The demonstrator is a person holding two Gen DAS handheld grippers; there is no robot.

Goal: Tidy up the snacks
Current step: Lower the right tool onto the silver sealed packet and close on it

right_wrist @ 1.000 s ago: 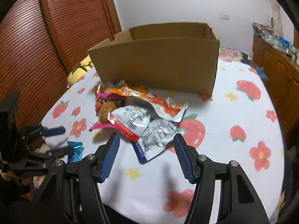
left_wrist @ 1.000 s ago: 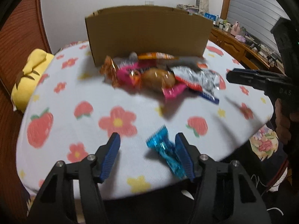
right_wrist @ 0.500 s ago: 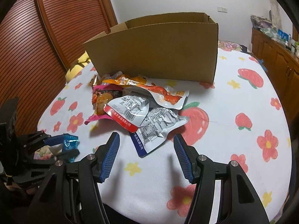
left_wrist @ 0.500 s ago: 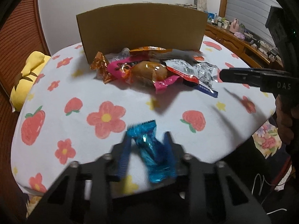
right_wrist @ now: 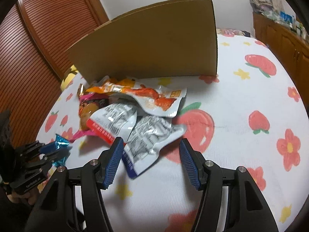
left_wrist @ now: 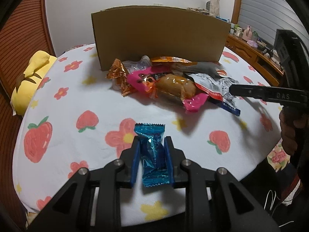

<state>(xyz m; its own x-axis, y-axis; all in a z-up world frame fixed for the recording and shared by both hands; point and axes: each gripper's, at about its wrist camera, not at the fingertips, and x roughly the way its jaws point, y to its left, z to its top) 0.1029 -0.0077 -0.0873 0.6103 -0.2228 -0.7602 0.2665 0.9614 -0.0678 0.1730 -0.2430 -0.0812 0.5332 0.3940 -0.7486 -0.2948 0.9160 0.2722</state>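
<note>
Left gripper (left_wrist: pixel 151 158): clamped on the blue candy wrapper (left_wrist: pixel 152 154), one pad on each long side. The wrapper's far crimped end sticks out past the fingertips, the near end hangs toward the camera.
Right gripper (right_wrist: pixel 151 154): jaws wide apart, holding nothing, poised just above the near edge of the silver packet (right_wrist: pixel 152 137). The frame is blurred, so I cannot tell if it touches.
Snack pile (left_wrist: pixel 173 81): loose heap on the flowered desk (left_wrist: pixel 77 135), lying against the front wall of the cardboard box (left_wrist: pixel 160 38). It includes an orange foil sweet (left_wrist: pixel 120 75), a pink-wrapped cake (left_wrist: pixel 173 85) and an orange-printed pouch (right_wrist: pixel 154 94).
Box: upright, open top; interior not visible from either view.
Stage, as judged: the first sweet is in hand and not yet in the box; the pile is untouched.
Risk, blue wrapper: the foil is slick and soft, so it could slide out during carry if the pads are pinching wrapper rather than the sweet inside.
Risk, box wall: it stands tall before the left gripper; too low an approach would strike it or push the box back.
Risk, silver packet: it is flat, and overlapped by the red-edged packet (right_wrist: pixel 114 119); closing low could take both or skate off.
Risk, grippers: both work near the pile and could cross paths.
</note>
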